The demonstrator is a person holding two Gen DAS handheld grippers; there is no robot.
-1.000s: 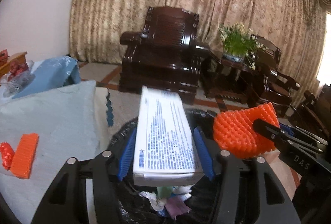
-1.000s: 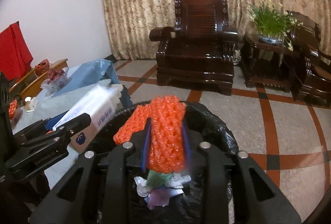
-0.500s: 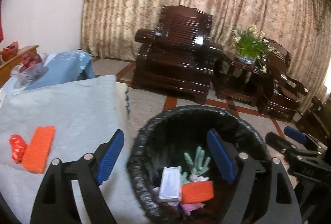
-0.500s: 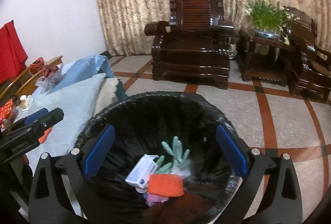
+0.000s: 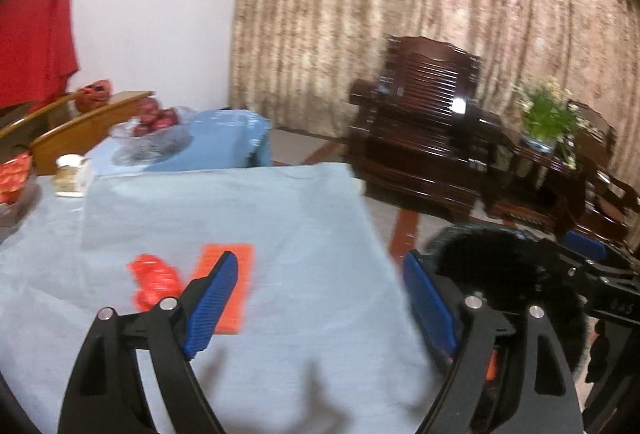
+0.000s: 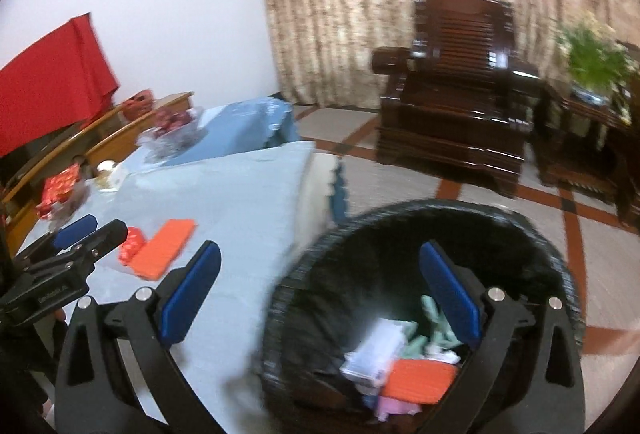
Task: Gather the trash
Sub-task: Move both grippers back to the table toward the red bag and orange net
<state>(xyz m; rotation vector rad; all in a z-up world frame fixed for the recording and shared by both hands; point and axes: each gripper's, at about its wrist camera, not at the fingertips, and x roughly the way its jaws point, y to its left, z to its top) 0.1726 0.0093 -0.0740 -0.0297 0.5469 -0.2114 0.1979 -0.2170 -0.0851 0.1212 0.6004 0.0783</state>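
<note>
On the light blue tablecloth (image 5: pixel 304 218) lie a flat orange foam-net piece (image 5: pixel 240 274) and a crumpled red wrapper (image 5: pixel 154 280). My left gripper (image 5: pixel 320 266) hangs open and empty just above them, the orange piece beside its left pad. To the right stands the black-lined bin (image 6: pixel 520 234). Inside it are a white box (image 6: pixel 376 350), an orange net piece (image 6: pixel 420 378), a green glove (image 6: pixel 436 318) and pink scraps. My right gripper (image 6: pixel 320 254) is open and empty over the bin's near-left rim. The same table trash shows as the orange piece (image 6: pixel 164 250) and red wrapper (image 6: pixel 132 244).
At the table's far end stand a glass bowl of red fruit (image 5: pixel 156 129), a small jar (image 5: pixel 72 173) and a red packet (image 6: pixel 60 185). A dark wooden armchair (image 6: pixel 456 105) and a potted plant (image 5: pixel 548 117) stand on the tiled floor beyond.
Both grippers opened and let the white box and the orange net fall into the bin. Both then swung left, the left one out over the table.
</note>
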